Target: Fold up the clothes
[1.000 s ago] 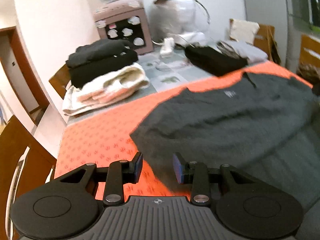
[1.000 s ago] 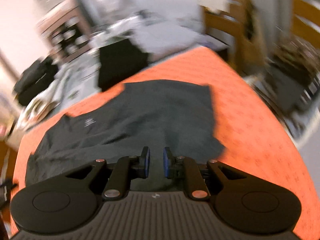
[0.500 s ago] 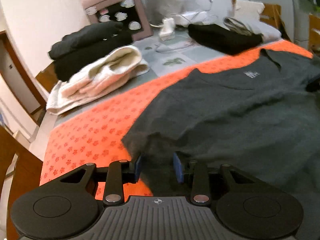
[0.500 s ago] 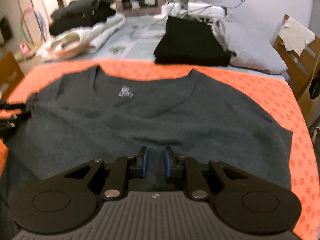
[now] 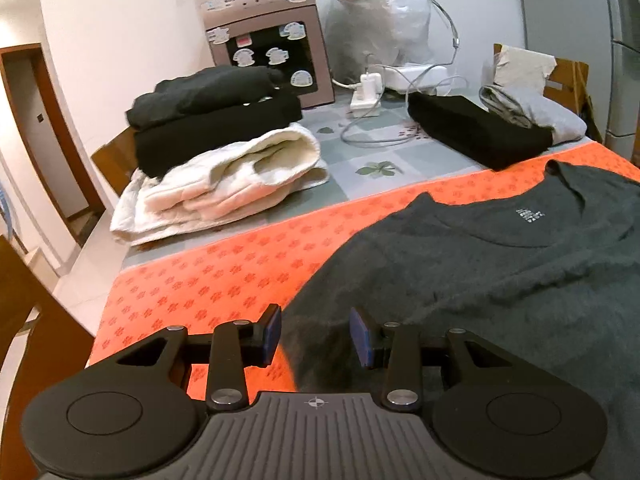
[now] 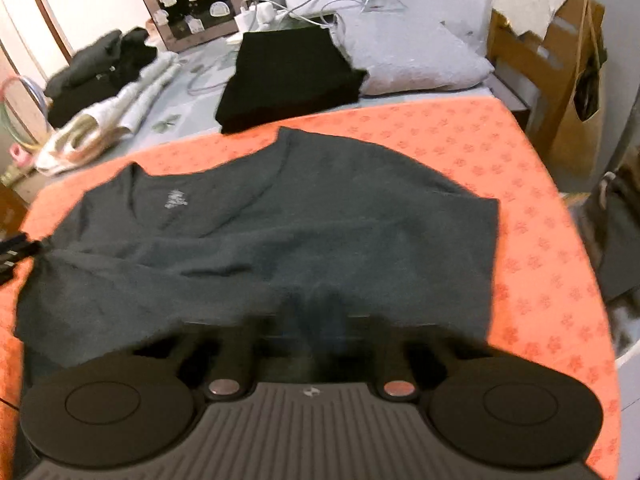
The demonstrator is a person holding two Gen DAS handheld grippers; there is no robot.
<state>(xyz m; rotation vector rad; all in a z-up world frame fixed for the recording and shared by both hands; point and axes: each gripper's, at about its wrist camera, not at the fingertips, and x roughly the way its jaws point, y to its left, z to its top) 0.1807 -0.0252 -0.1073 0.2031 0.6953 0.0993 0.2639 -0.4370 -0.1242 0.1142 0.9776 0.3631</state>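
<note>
Both wrist cams sit low, angled down across the same dark T-shirt (image 5: 500,280) (image 6: 280,232), left-edge one and near-hem one.

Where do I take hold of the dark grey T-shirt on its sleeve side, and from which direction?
Probably the sleeve at its free outer edge, coming in low from the near side over the orange mat. The dark grey T-shirt lies flat with its neckline away, and that edge sits loose on the mat between the left gripper's closing jaws, not yet pinched.
</note>
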